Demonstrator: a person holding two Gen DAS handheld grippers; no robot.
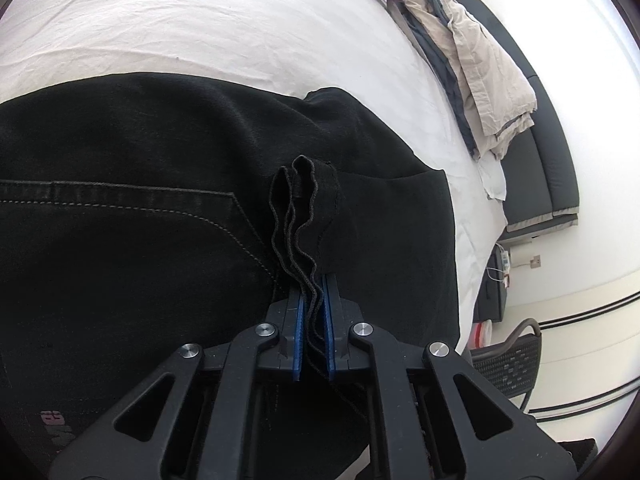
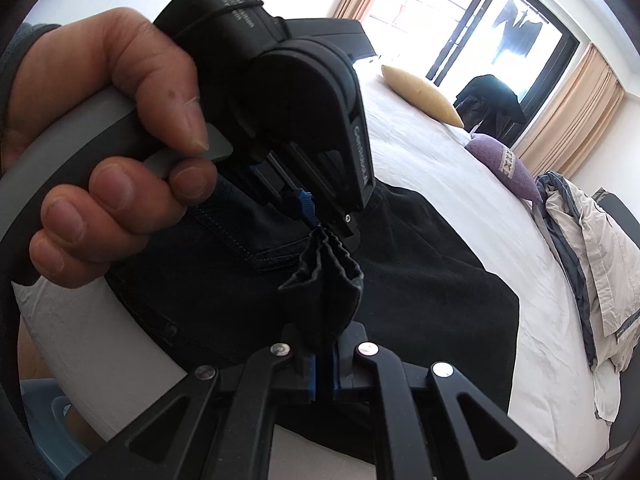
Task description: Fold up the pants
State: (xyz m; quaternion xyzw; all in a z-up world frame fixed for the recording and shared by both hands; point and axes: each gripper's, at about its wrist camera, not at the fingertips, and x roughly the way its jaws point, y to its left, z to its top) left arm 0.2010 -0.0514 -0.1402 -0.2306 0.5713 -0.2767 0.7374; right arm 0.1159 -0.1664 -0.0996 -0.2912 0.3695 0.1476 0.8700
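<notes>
1. The black pants (image 1: 140, 216) lie spread on a bed with a white sheet (image 1: 200, 28), filling the lower left and centre of the left wrist view; pocket stitching runs across the left of that frame.
2. The left gripper (image 1: 313, 300) stands at the lower centre of its own view, its blue pads (image 1: 298, 336) pressed together on a wavy, several-layered edge of the pants that rises out from between them.
3. In the right wrist view the pants (image 2: 420, 280) cover the middle of the frame, with the white sheet (image 2: 460, 184) beyond them on the right.
4. The right gripper (image 2: 325, 344) at the lower centre of its view pinches a bunched fold of the black fabric, which stands up in pleats above its fingers.
5. The left gripper (image 2: 316, 226) also shows in the upper centre of the right wrist view, pointing down at the same bunch of cloth, just above the right gripper's hold.
6. A hand (image 2: 104, 136) at the upper left of that view grips the grey handle of the left gripper.
7. Towards the upper right of the right wrist view lie a tan pillow (image 2: 424, 94) and a purple pillow (image 2: 504, 164), and a rumpled beige and blue quilt (image 2: 592, 248) hangs at the bed's right edge.
8. The quilt (image 1: 480, 80) shows too at the upper right of the left wrist view, with a dark mesh chair (image 1: 512, 360) at the lower right.
</notes>
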